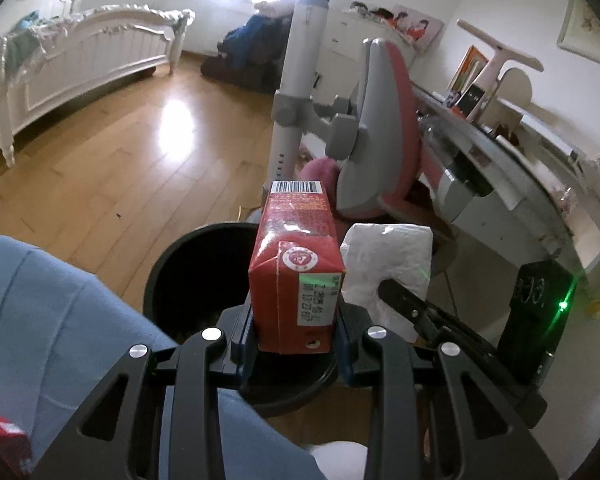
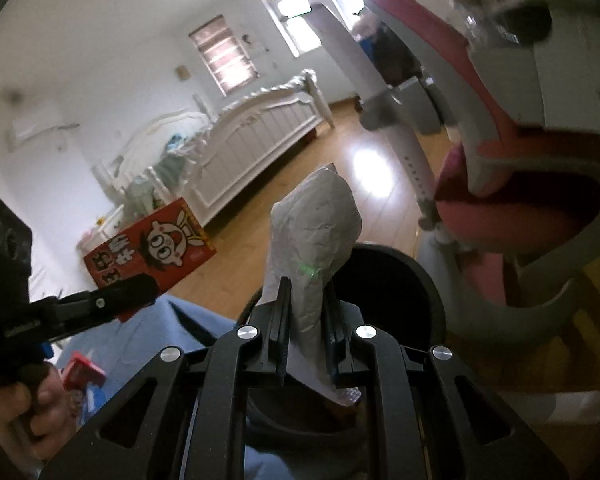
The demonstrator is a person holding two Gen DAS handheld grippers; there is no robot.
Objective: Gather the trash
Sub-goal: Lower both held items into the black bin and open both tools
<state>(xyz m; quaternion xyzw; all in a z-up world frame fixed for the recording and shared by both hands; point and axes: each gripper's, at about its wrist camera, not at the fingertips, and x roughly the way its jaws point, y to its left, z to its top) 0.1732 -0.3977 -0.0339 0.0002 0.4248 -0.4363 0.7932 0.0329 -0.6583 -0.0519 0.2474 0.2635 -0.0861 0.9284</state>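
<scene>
My left gripper (image 1: 296, 332) is shut on a red drink carton (image 1: 296, 264) and holds it over the rim of a black trash bin (image 1: 192, 276). The carton also shows in the right wrist view (image 2: 152, 248), with the left gripper (image 2: 140, 286) clamped on it. My right gripper (image 2: 306, 320) is shut on a crumpled white tissue (image 2: 312, 232) and holds it upright above the bin (image 2: 404, 280). In the left wrist view the tissue (image 1: 392, 264) sits just right of the carton, held by the right gripper (image 1: 392, 290).
A pink and grey child's chair (image 1: 372, 128) and a grey desk (image 1: 520, 184) stand right behind the bin. A white bed (image 1: 80, 64) is at the far left across the wooden floor. My blue-clad leg (image 1: 60, 320) is left of the bin.
</scene>
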